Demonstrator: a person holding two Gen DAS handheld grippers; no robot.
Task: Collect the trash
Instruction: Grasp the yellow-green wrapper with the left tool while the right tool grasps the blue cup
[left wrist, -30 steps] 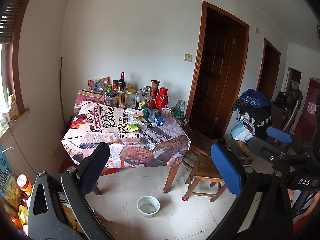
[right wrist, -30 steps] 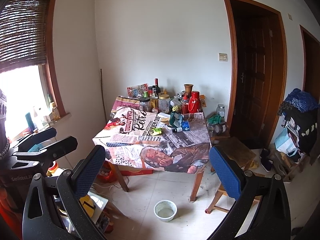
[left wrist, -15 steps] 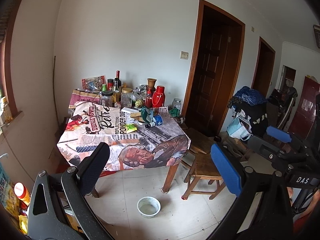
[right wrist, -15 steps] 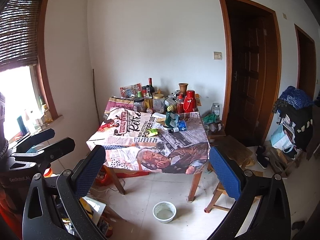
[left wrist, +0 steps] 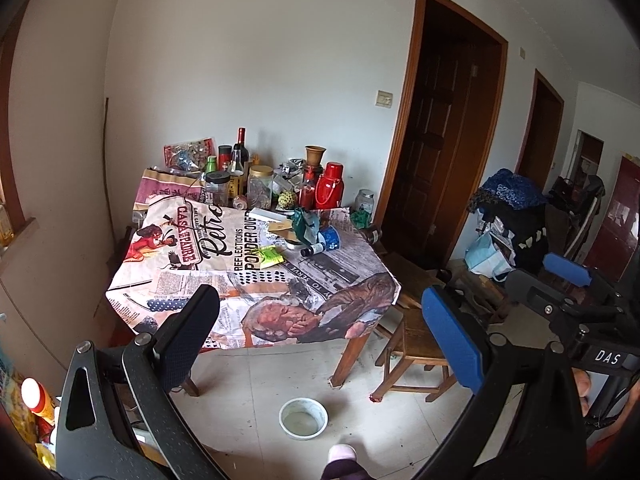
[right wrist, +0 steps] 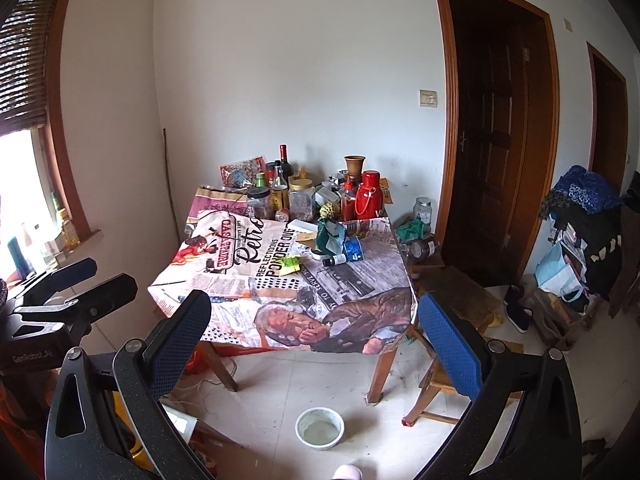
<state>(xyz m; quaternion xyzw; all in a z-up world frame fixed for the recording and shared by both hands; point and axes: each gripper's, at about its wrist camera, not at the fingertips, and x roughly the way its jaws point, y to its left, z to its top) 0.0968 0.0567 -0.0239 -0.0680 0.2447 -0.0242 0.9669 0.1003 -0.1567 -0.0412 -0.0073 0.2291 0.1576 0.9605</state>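
- Both tools are well back from the surface [left wrist: 256,308]. Left tool [left wrist: 320,332] has its jaws spread wide and carries nothing; same for the right tool [right wrist: 316,332].
- The likely trash sits in one cluster mid-surface, toward the far right side, in front of the jars and bottles by the wall.
- Yellow-green wrapper [left wrist: 269,256]: lies flat on the cloth and looks thin, light and crinkly. It will slide if you push it. Pinch a raised edge or corner and expect no resistance.
- Crumpled green bag [left wrist: 305,224]: stands up in folds, soft and compressible. Easiest grab of the lot; close on the top bunch.
- Small dark-capped bottle [left wrist: 314,249]: lies on its side, rigid, smooth and round, so it probably rolls. Grip across the body, not the cap.
- Blue cup [left wrist: 331,237]: tipped on its side, touching or just beside the bottle; I can't tell which. It is likely thin-walled, so take the rim and go gently or it may crush.
- A flat tan piece [left wrist: 282,227], maybe card, lies beside the bag. It is stiff and low, so lift it at an overhanging edge.
- The printed tablecloth [left wrist: 192,240] is loose fabric; keep the fingertips off it or you'll snag it and drag everything.
- The red thermos [left wrist: 330,191] and glass jars [left wrist: 260,188] look like keepers. They are heavy and fragile, so stay clear of them.
- A white bowl [left wrist: 303,418] sits on the floor below the surface; watch your feet.
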